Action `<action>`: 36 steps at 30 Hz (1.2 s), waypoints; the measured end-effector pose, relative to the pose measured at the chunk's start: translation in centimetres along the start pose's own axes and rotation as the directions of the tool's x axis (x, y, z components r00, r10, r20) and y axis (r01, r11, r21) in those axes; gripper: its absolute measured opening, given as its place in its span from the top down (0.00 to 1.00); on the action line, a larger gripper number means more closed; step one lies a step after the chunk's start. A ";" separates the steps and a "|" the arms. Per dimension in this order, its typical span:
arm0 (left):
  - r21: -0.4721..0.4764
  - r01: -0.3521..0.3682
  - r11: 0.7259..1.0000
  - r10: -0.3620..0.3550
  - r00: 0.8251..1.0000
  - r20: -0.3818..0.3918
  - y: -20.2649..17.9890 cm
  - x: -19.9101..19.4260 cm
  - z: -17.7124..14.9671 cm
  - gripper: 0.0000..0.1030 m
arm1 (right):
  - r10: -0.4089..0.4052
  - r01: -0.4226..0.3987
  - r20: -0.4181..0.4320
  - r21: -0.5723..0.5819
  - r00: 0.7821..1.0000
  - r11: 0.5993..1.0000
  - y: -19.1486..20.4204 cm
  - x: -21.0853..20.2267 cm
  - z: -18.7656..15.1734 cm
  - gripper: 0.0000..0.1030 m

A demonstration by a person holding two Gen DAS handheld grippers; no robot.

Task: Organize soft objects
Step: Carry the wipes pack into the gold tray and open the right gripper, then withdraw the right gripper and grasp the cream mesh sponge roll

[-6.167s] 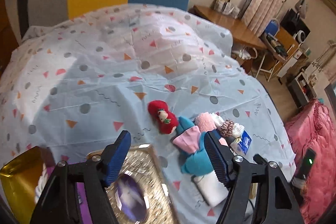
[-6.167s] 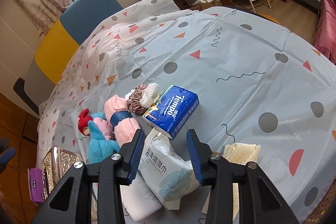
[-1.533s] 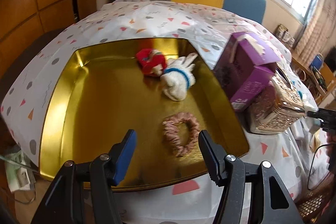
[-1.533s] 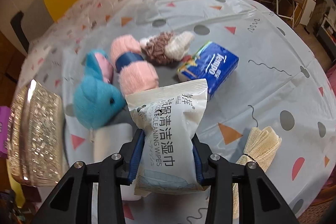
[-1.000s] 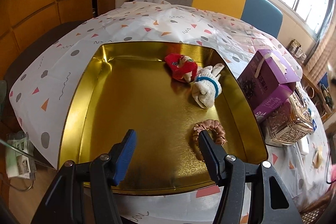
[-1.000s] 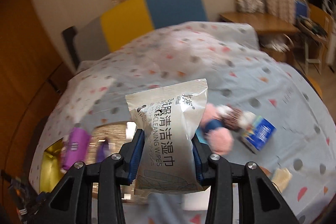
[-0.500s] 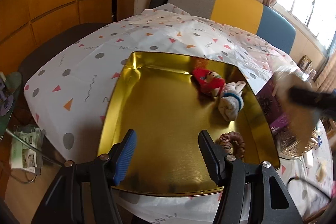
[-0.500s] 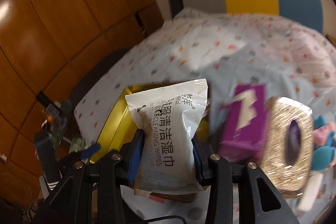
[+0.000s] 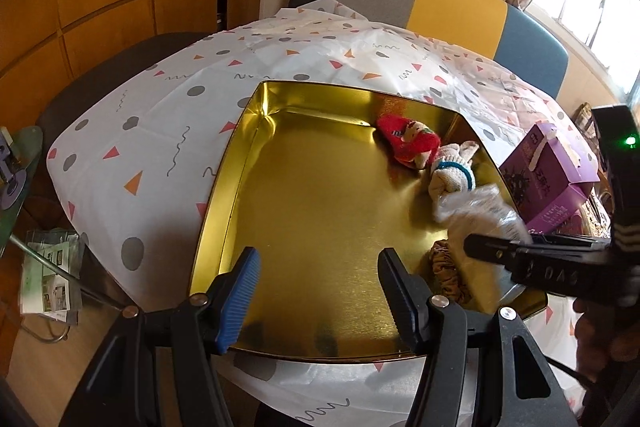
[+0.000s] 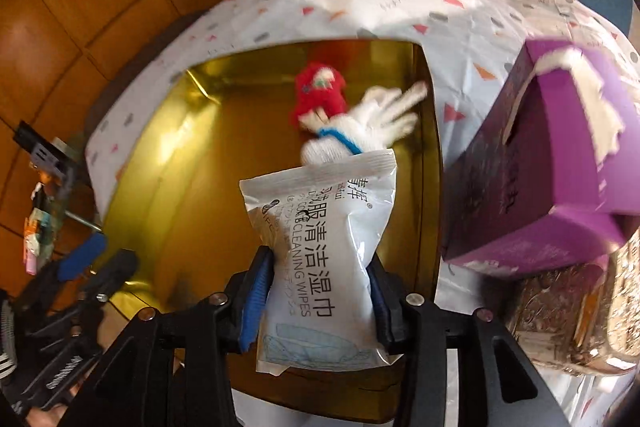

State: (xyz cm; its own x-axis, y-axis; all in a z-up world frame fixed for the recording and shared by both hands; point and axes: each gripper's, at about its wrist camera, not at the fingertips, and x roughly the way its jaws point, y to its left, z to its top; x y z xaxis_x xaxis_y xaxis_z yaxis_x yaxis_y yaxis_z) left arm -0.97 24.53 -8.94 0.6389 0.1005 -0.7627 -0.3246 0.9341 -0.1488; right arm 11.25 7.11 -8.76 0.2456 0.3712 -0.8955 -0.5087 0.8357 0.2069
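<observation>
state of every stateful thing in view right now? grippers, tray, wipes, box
left gripper: open, empty, over the gold tray
right gripper: jaws just opening, wipes pack between them, over the tray
red plush, white glove, scrunchie: in tray
purple box: beside tray, top torn open

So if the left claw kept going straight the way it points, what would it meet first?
Most likely the bare floor of the gold tray. The left claw stands open and empty above its near part, nothing between; depth is hard to judge.
</observation>
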 end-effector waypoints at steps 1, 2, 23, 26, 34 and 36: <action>0.000 0.001 1.000 -0.001 1.000 0.004 -0.1 -0.1 0.0 0.40 | -0.003 0.003 0.005 -0.009 1.000 1.000 0.1 0.0 -0.1 0.55; -0.001 0.004 1.000 -0.004 1.000 0.006 -0.1 -0.1 0.0 0.40 | -0.010 0.010 0.010 -0.017 1.000 1.000 0.3 0.0 -0.3 0.51; 0.099 0.018 0.995 -0.023 0.998 0.057 -2.9 -2.2 0.2 0.35 | -0.088 0.113 0.335 -0.055 0.938 0.992 -2.7 -11.5 -4.2 0.38; 0.131 0.016 0.991 -0.026 0.997 0.074 -3.8 -2.7 0.1 0.34 | -0.129 0.140 0.373 -0.002 0.919 0.990 -5.5 -13.6 -5.3 0.38; 0.195 0.031 0.980 -0.047 0.996 0.081 -5.9 -3.2 -0.2 0.34 | -0.329 0.253 0.356 0.244 0.874 0.936 -16.0 -17.3 -8.7 0.38; 0.211 0.041 0.977 -0.059 0.995 0.076 -6.4 -3.2 -0.3 0.34 | -0.378 0.274 0.327 0.322 0.866 0.906 -19.2 -18.0 -9.8 0.38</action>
State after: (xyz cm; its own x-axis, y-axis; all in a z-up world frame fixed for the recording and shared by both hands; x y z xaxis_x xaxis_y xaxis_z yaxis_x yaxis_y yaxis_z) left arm -1.17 18.14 -5.76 0.7082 0.0714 -0.7024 -0.1434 0.9887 -0.0441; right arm 8.51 -19.55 -0.52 0.6752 0.1378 -0.7246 -0.1276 0.9894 0.0692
